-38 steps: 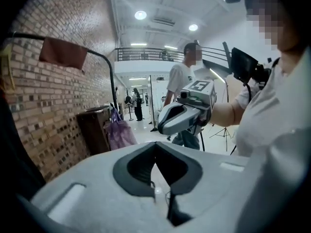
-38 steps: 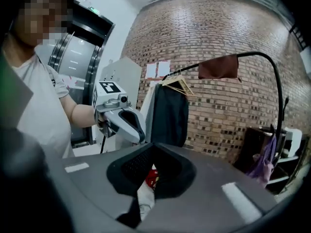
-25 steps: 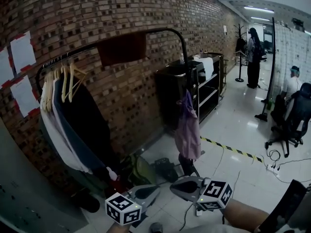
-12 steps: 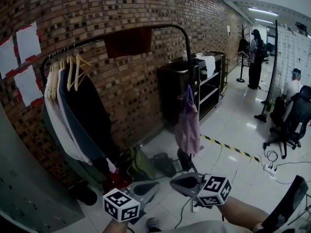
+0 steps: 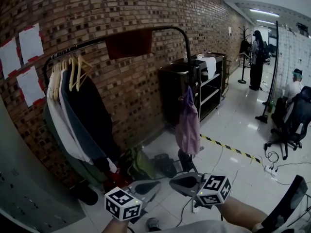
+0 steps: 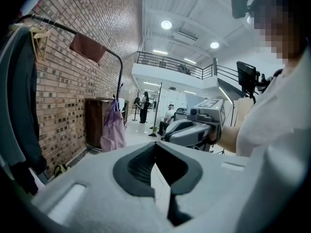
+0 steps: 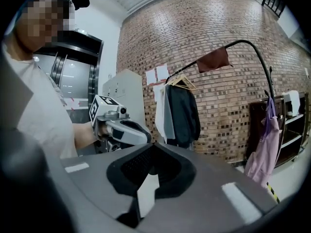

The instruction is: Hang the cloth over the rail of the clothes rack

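A dark red cloth (image 5: pixel 129 42) hangs draped over the black curved rail (image 5: pixel 170 29) of the clothes rack, against the brick wall. Both gripper views also show the cloth (image 6: pixel 87 47) (image 7: pixel 213 59) on the rail (image 6: pixel 114 57) (image 7: pixel 248 42), far from the jaws. My left gripper (image 5: pixel 153 185) and right gripper (image 5: pixel 175 182) are held low and side by side, well short of the rack. The left gripper (image 6: pixel 155 147) is shut with nothing between its jaws. The right gripper (image 7: pixel 153 147) is also shut and empty.
Several garments on hangers (image 5: pixel 73 115) fill the rail's left end. A purple garment (image 5: pixel 188 125) hangs at the rack's right post. A black shelf cart (image 5: pixel 194 89) stands behind it, and bags lie on the floor (image 5: pixel 141 164) under the rack. People and an office chair (image 5: pixel 291 120) are far right.
The head view has shifted a little, so the rack sits slightly further right. Both grippers stay shut and keep about the same low place; the cloth has not moved.
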{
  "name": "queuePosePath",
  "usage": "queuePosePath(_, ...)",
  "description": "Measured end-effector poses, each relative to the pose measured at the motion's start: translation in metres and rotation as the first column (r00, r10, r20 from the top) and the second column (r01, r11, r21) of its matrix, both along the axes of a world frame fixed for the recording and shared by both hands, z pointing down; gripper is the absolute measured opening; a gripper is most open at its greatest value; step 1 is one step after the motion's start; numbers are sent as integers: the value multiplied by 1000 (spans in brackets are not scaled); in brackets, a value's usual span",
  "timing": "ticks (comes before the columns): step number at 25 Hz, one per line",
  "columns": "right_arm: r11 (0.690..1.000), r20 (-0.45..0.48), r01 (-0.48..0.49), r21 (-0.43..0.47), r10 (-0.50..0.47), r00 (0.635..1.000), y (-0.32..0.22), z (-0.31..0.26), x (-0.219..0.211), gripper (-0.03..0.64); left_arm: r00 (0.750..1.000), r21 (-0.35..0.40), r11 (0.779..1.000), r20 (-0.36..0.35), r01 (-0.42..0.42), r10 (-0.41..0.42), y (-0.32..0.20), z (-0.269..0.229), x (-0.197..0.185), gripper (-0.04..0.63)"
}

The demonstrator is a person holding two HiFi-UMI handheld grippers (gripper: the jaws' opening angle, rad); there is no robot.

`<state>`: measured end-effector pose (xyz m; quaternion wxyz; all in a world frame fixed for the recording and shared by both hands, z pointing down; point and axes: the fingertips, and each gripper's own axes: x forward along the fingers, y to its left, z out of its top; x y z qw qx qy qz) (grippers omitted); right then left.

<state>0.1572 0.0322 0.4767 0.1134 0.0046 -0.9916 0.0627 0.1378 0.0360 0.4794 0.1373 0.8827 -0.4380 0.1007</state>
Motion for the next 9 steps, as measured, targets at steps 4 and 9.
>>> queuePosePath(4,1000,-10,12,-5,-12,1000,4,0,5,0,1000,-4,1000,26,-5,5,1,1,7,3)
queuePosePath(9,1000,-15,20,-3,-20,1000,10,2,13,1,1000,-1,1000,20,-6,6,6,1,16,2)
